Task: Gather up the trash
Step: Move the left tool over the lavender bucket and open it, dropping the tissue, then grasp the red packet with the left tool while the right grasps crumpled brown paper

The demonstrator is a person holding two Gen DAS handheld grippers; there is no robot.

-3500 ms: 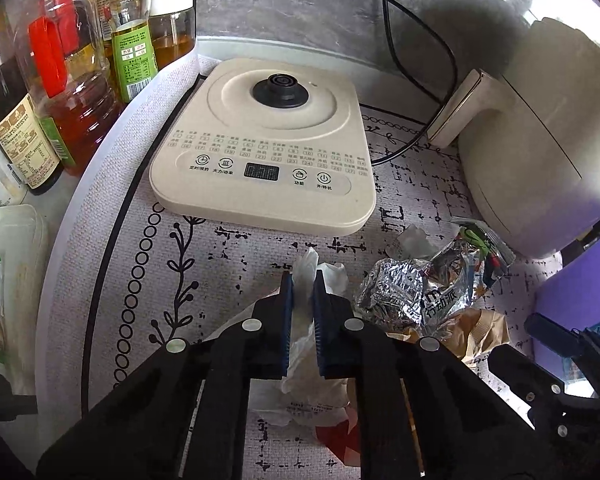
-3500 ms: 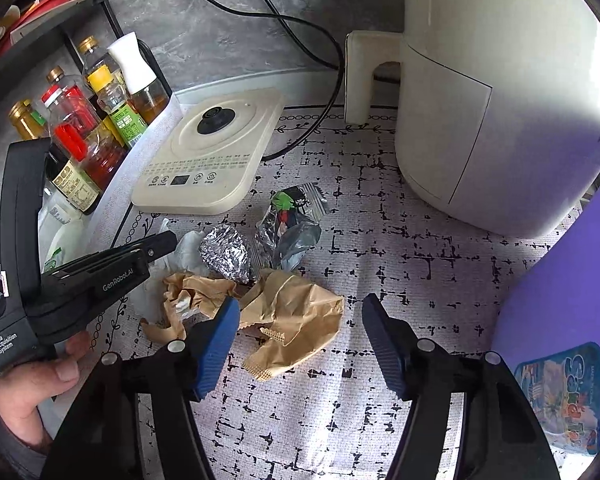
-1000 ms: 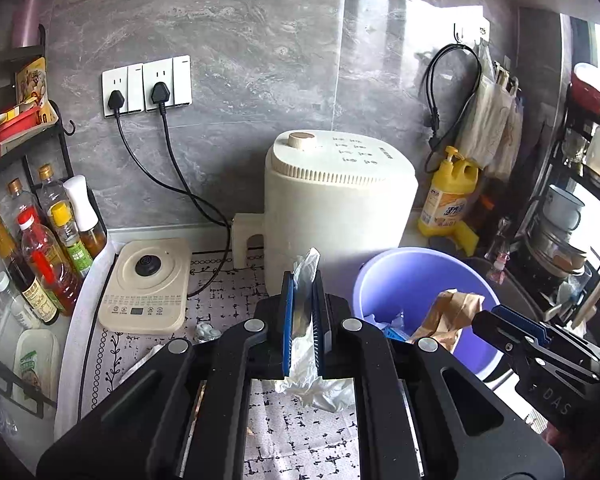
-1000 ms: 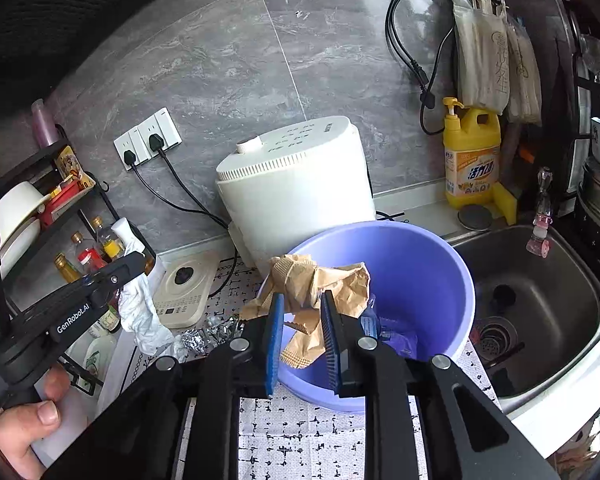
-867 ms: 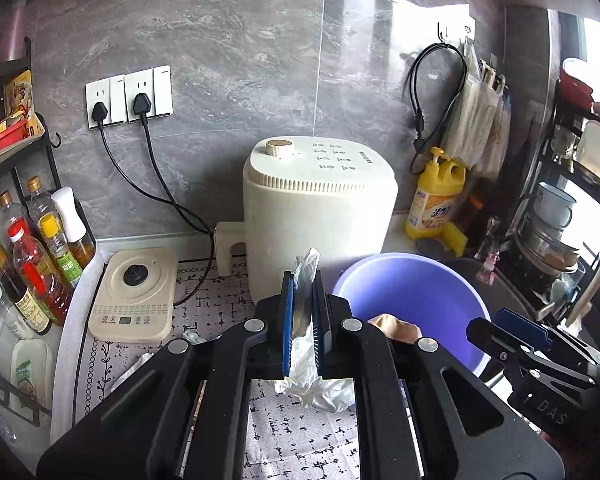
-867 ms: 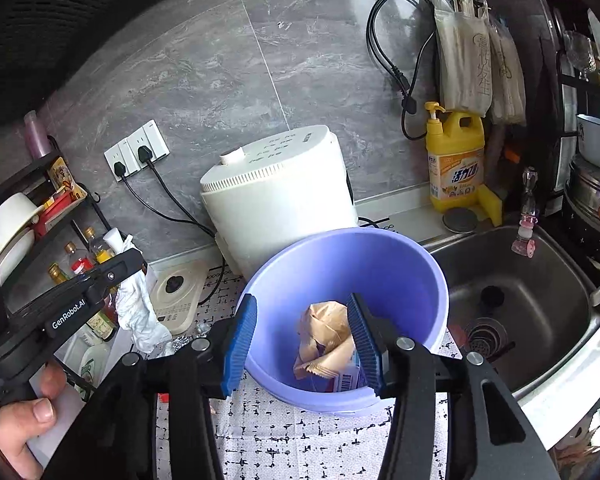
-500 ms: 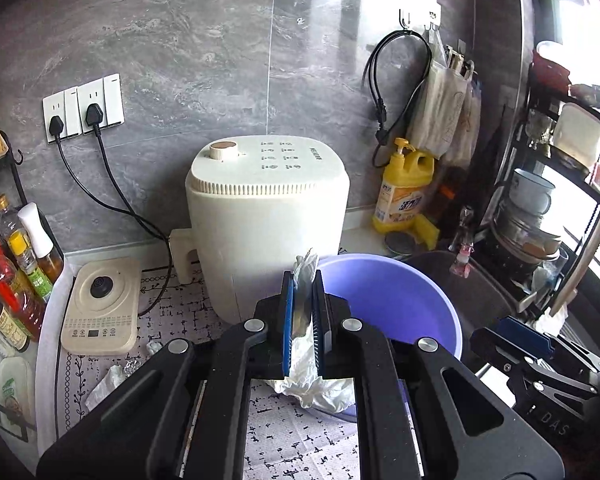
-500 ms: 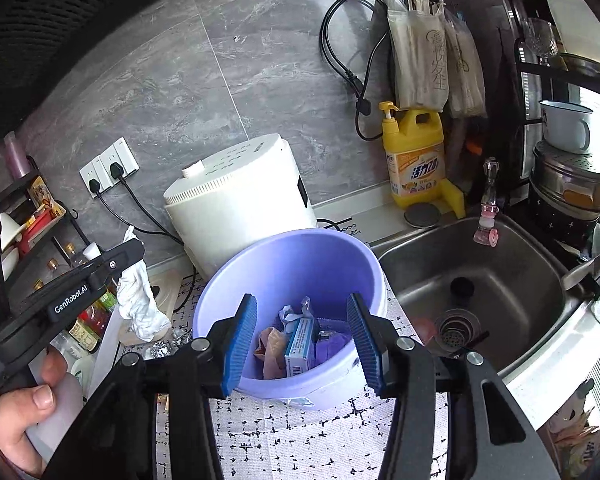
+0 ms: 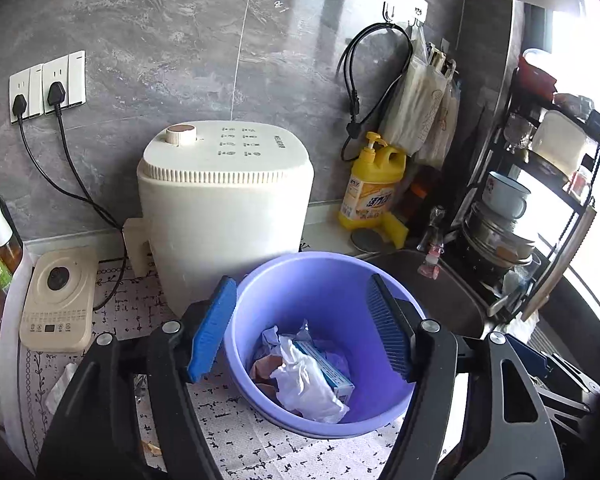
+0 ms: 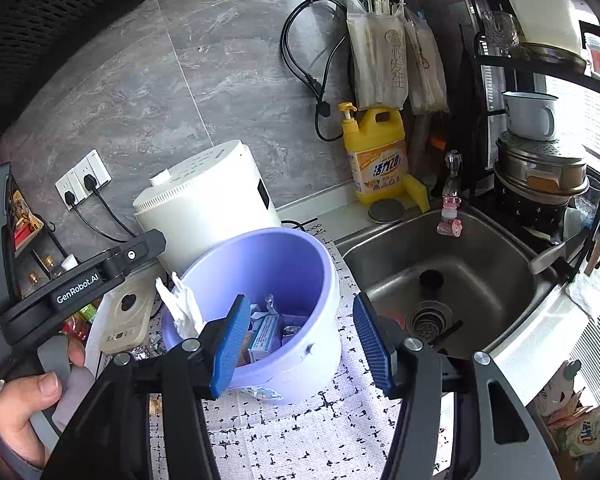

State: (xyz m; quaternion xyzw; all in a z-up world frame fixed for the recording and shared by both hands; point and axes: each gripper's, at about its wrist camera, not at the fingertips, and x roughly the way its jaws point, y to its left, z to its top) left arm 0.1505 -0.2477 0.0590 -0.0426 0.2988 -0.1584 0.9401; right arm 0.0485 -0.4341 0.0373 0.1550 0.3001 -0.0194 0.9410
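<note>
Step in hand: release into the round lilac plastic bucket (image 9: 384,408). Left gripper (image 9: 300,328) fingers were opening wide, empty, above it; the crumpled white tissue wad (image 9: 306,380) lay inside beside a small blue-and-white carton (image 9: 332,376). Right gripper (image 10: 300,340) fingers were opening, empty.

Change: half a second earlier the left fingers pinched that tissue.

Next, likely: return to the patterned desk (image 9: 236,428), where foil scraps (image 10: 152,350) remained, and grip them.

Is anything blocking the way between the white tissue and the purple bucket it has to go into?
Nothing visible does. The purple bucket is open-topped, and the white tissue shows over its trash, below the left claw, whose jaws are opening with nothing pressed between them.
</note>
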